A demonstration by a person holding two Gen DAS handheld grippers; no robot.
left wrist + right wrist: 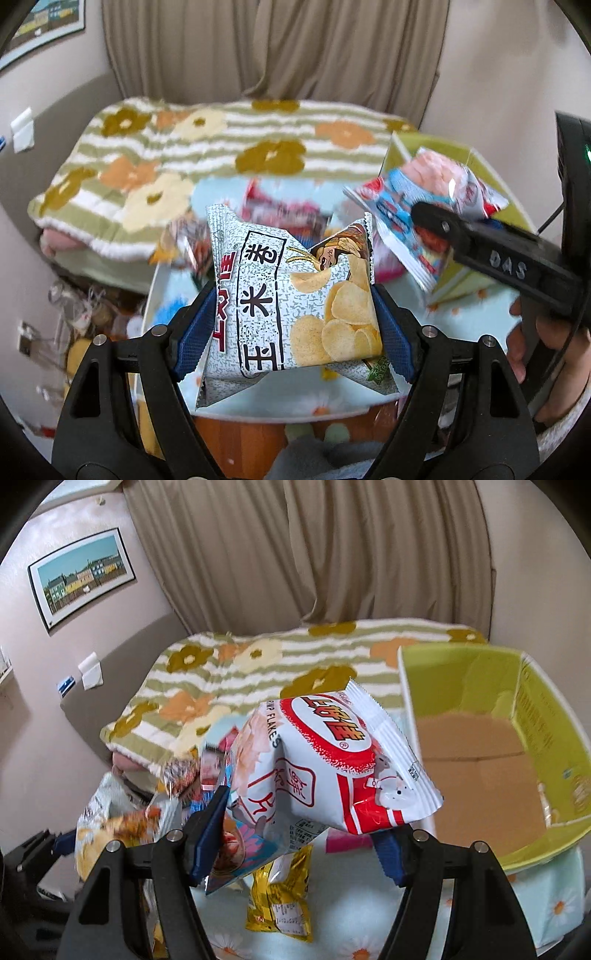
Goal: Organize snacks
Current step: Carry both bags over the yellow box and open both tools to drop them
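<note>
Left gripper (291,317) clamps grey chip bag (291,295) — right gripper (303,830) clamps shrimp flakes bag (332,768) beside green box (535,716).

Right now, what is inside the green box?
The green box shows only its bare brown cardboard floor. The red-and-white shrimp flakes bag, held in the right tool, covers the box's near left corner.

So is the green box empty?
Looks empty. The right wrist view sees into the box: only bare brown cardboard bottom shows, though the near corner is hidden. The shrimp bag is outside, in the right gripper.
</note>
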